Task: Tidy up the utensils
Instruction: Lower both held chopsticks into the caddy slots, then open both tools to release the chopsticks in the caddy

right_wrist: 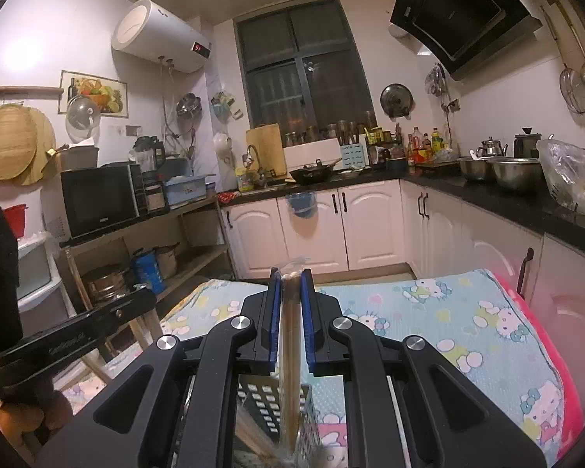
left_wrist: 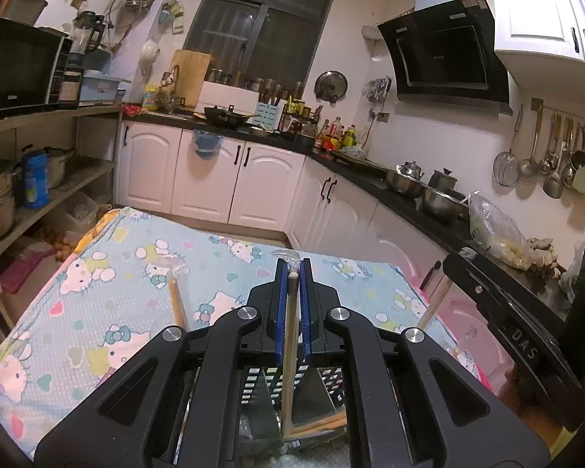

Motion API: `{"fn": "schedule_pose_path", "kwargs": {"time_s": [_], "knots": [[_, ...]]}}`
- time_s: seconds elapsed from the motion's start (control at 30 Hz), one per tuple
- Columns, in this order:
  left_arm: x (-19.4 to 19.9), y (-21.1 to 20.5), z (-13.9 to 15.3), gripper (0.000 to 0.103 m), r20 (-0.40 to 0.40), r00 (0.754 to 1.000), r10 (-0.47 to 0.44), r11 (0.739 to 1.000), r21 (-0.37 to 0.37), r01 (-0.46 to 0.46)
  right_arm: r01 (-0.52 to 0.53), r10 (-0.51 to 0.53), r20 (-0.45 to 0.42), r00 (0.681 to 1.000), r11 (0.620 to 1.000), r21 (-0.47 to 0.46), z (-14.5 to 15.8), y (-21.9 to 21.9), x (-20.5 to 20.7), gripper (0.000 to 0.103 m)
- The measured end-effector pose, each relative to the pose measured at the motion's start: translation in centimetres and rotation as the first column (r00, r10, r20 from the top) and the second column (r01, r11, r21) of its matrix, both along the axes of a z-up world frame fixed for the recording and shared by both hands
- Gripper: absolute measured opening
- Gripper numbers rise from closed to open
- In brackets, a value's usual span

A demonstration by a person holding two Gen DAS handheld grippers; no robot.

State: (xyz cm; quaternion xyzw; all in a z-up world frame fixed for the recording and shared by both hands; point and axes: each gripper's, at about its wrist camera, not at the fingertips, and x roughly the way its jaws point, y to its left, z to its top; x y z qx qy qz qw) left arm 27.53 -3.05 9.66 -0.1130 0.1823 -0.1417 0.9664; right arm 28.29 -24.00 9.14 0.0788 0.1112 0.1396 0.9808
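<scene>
Both grippers — left gripper [left_wrist: 293,269] and right gripper [right_wrist: 291,279] — clamp upright wooden utensils [left_wrist: 291,312] over the black slotted holder [left_wrist: 271,384] near the table's [left_wrist: 97,273] front edge — lower them straight, releasing inside.

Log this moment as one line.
left gripper: shut on wooden utensil | right gripper: shut on wooden handle | both above slotted holder

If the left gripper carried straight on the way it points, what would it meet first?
Likely the cartoon-print cloth on the table ahead, since the left gripper, shut on a wooden stick, tips slightly down; depth is unclear.
</scene>
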Motion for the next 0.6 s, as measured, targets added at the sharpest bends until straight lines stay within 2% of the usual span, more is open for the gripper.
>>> {"fn": "schedule_pose_path", "kwargs": {"time_s": [0.6], "knots": [[-1.5,0.3,-1.0,0.002,-0.014,1.000,0.013,1.000,0.020,-0.012,-0.051,0.057,-0.097,0.994,0.997,0.066,-1.0,-1.2,-3.1,0.011]]}}
